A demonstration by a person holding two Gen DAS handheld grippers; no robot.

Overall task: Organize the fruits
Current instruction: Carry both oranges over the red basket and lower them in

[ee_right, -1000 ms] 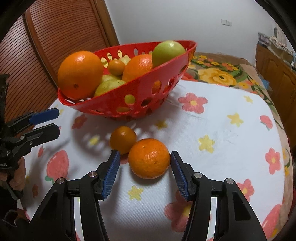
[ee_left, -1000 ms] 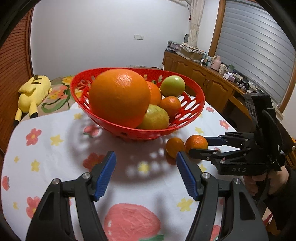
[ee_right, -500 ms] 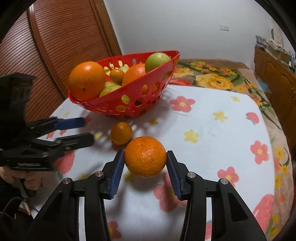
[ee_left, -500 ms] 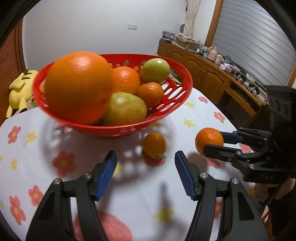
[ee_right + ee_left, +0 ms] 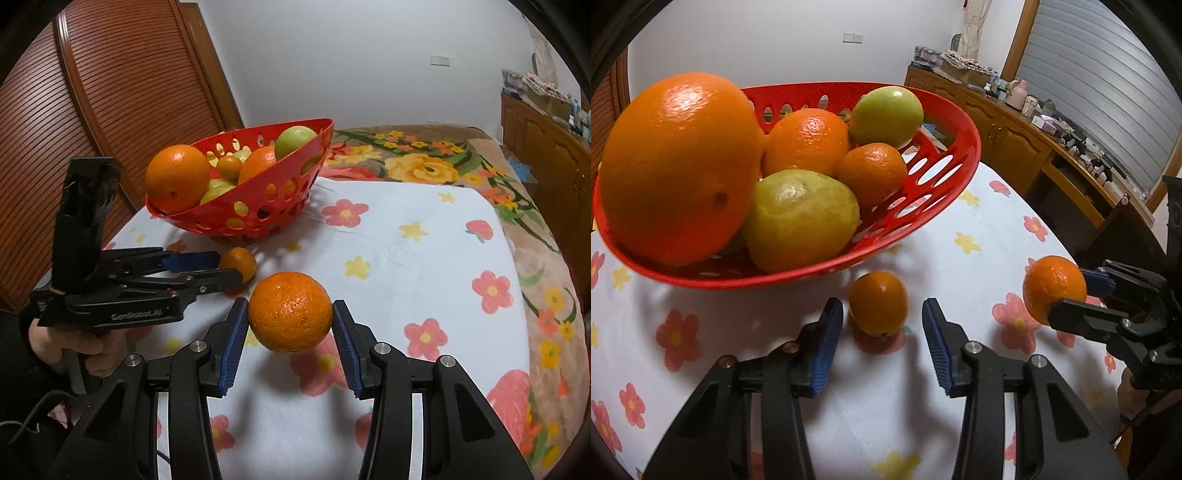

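A red perforated basket point(image 5: 967, 147) holds a big orange, a smaller orange, a mandarin, a green apple and a yellow-green fruit. In front of it a small mandarin point(image 5: 878, 302) lies on the flowered cloth. My left gripper point(image 5: 882, 314) straddles the mandarin with its jaws closing, and a gap still shows at each pad. My right gripper point(image 5: 290, 314) is shut on a medium orange point(image 5: 290, 310) and holds it clear of the cloth. In the left wrist view that orange point(image 5: 1049, 284) hangs at the right in the right gripper point(image 5: 1078, 295). The right wrist view shows the left gripper point(image 5: 229, 267) at the mandarin point(image 5: 242, 260).
The table wears a white flowered cloth point(image 5: 406, 258). A wooden cabinet point(image 5: 1015, 140) with clutter on top runs along the right wall. A louvred wooden door point(image 5: 110, 110) stands behind the basket point(image 5: 258, 221). Flowered bedding point(image 5: 424, 166) lies beyond the table. A hand point(image 5: 74, 343) grips the left tool.
My right gripper closed on the medium orange and lifted it off the cloth. My left gripper moved in on the small mandarin and its jaws narrowed around it.
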